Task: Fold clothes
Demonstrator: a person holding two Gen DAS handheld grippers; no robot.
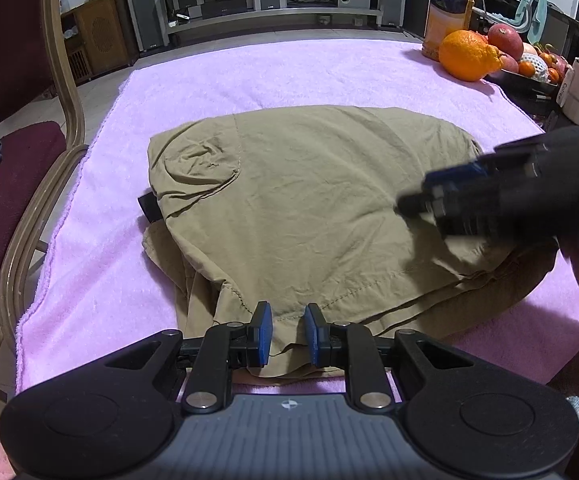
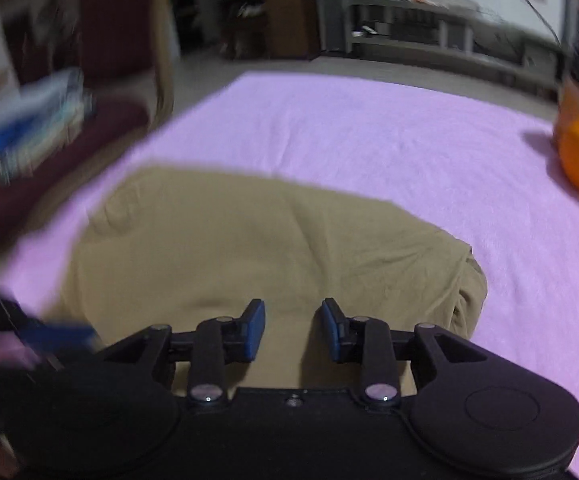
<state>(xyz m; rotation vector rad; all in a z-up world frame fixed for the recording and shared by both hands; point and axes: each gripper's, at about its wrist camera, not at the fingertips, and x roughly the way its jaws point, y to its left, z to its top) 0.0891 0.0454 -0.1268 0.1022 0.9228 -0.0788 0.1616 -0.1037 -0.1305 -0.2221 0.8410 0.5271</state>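
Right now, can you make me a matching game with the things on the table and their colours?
Things:
1. blanket
2. folded clothes
3. big round fruit
4. gripper pads

Colours:
a. orange
b. blue
c. pink
d. tan

Pairs: 1-c, 2-d, 3-a, 4-b

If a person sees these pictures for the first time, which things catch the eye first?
A folded khaki cotton garment lies in the middle of a fluffy lilac towel. At the towel's far right corner sits a big bright orange beside a tray of mixed fruit.
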